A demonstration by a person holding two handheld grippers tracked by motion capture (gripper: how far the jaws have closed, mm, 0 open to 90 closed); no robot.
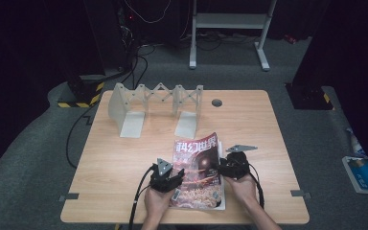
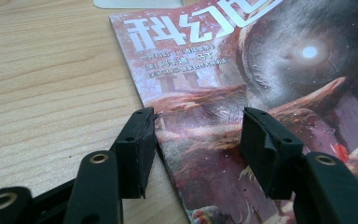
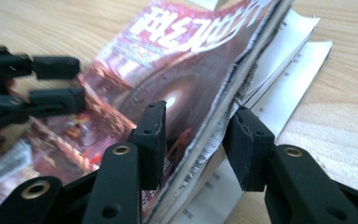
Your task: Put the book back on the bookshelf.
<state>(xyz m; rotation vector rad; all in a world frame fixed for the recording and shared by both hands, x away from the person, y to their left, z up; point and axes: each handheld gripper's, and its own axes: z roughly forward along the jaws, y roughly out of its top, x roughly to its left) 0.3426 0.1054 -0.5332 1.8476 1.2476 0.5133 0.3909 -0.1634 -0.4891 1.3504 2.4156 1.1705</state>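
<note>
A magazine [image 1: 197, 173] with a red cover lies on the near middle of the wooden table. My left gripper [image 1: 166, 181] rests at its left edge. In the left gripper view its jaws [image 2: 198, 147] stand apart across that edge, one over bare wood, one over the cover [image 2: 223, 70]. My right gripper [image 1: 231, 166] is at the magazine's right side. There its jaws [image 3: 196, 140] press on a raised bundle of cover and pages [image 3: 200, 93], and loose white pages [image 3: 289, 84] lie flat beneath. The left gripper's fingers [image 3: 56, 100] show at the far side.
A pale folding book rack [image 1: 155, 101] with two flat feet stands at the back of the table. A small round grommet [image 1: 216, 102] sits behind the magazine. Bare wood lies to the left [image 1: 110, 158] and right [image 1: 273, 143].
</note>
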